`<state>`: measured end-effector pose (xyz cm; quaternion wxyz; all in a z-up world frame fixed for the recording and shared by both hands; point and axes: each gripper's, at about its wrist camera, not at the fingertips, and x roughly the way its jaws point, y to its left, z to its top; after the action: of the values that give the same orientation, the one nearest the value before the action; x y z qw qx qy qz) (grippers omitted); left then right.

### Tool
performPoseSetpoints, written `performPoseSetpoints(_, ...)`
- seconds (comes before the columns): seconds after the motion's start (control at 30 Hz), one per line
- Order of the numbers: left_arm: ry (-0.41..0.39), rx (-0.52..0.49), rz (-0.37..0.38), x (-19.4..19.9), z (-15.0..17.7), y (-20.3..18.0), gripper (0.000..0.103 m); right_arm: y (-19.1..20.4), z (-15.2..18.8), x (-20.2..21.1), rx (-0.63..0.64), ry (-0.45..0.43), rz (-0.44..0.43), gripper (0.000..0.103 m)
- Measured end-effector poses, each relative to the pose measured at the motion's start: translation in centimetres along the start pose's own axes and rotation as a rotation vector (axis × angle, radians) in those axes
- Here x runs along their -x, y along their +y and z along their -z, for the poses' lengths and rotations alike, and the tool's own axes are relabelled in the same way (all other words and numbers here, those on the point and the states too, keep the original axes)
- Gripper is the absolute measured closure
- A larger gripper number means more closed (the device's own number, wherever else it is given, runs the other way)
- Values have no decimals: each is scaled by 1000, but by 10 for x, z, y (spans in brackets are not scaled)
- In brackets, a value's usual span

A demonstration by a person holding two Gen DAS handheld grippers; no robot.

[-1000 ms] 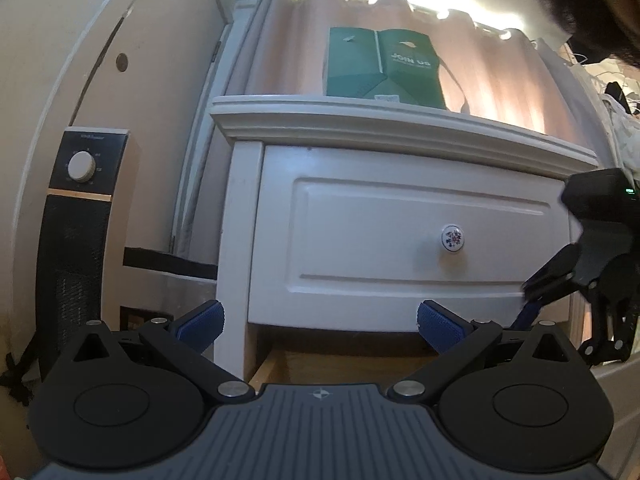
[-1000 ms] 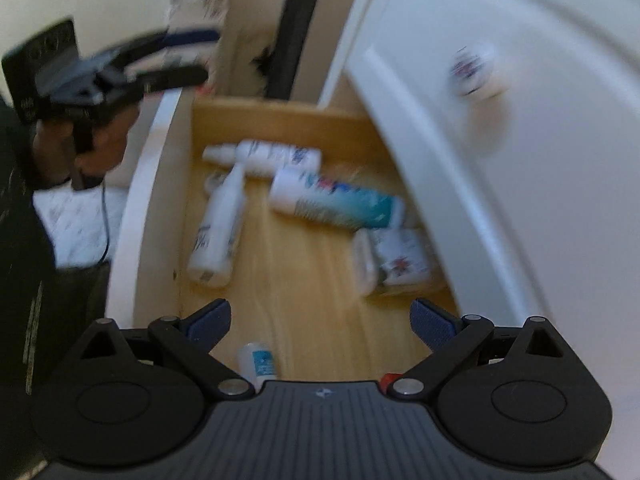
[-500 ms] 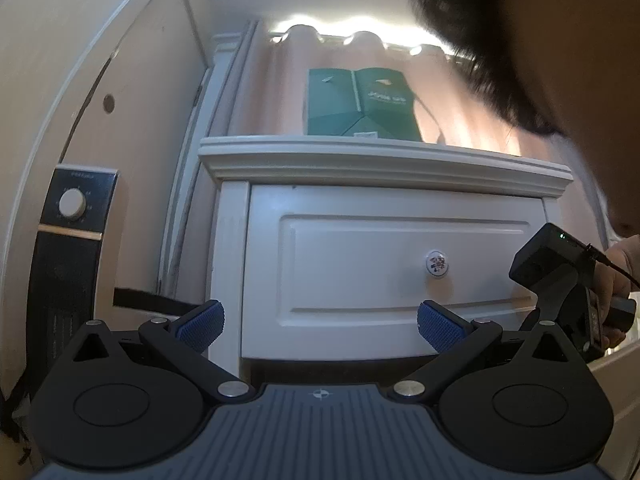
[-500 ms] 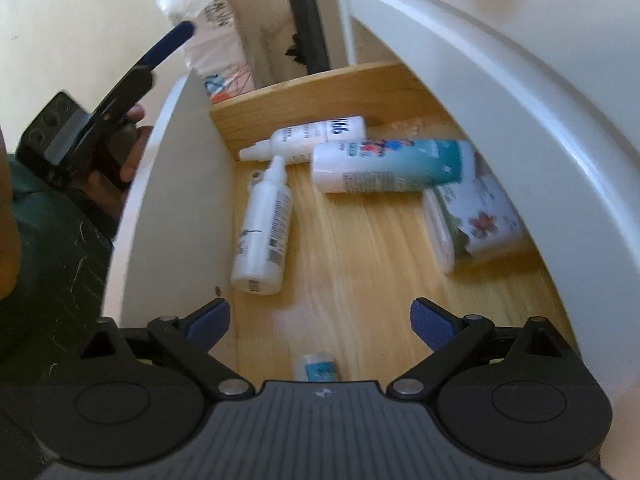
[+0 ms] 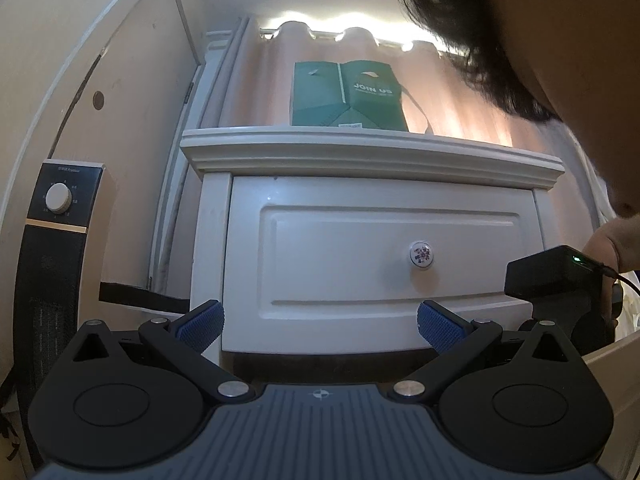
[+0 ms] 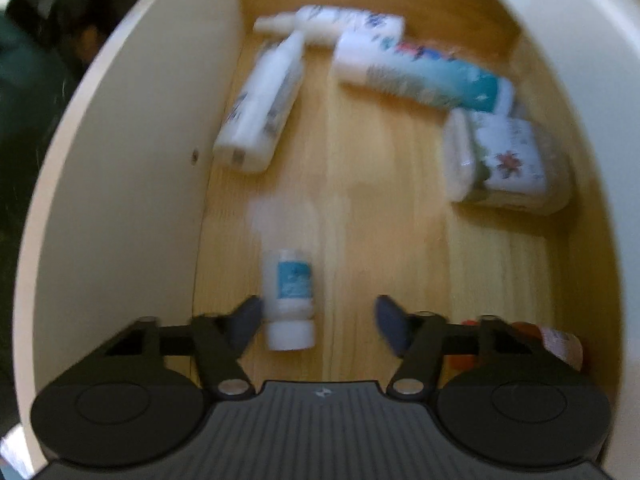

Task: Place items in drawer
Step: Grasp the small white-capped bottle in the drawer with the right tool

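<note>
White-painted wood filled the left wrist view: a nightstand [image 5: 208, 240] with a closed upper drawer front [image 5: 380, 260] and its floral knob [image 5: 421, 255], seen from low down. The left gripper [image 5: 320, 320] hung before it, blue-padded fingers [image 5: 202, 320] spread wide and holding nothing. A green paper bag [image 5: 348, 96] stood on the nightstand top, a black heater [image 5: 52, 264] stood at the left, and the person's head [image 5: 540, 60] leaned in from the upper right.

From the right wrist view, blurred by motion, the right gripper [image 6: 318, 320] pointed down into the open wooden drawer [image 6: 380, 216], fingers parted and empty. A small white bottle [image 6: 290, 296] lay just beside its left finger. Farther in lay a spray bottle [image 6: 264, 104], a second white bottle [image 6: 340, 26], a teal-labelled bottle [image 6: 424, 76] and a floral tissue pack [image 6: 504, 160].
</note>
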<state>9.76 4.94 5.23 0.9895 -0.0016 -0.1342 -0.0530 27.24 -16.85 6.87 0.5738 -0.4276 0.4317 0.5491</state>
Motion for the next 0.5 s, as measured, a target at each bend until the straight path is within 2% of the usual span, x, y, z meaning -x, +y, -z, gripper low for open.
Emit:
performPoseSetpoints(0.07, 2, 1, 0, 1, 0, -1, 0, 8, 1, -4, 47, 34, 17, 52)
performPoseSetpoints(0.23, 4, 9, 5, 3, 2, -3, 0, 10, 4, 2, 36, 67, 34, 52)
performPoseSetpoints(0.37, 28, 6, 1, 2, 3, -4, 0, 9, 10, 3, 6, 75, 6, 63)
performPoseSetpoints(0.5, 59, -4, -6, 2, 2, -5, 0, 20, 8, 6, 66, 55, 52, 73)
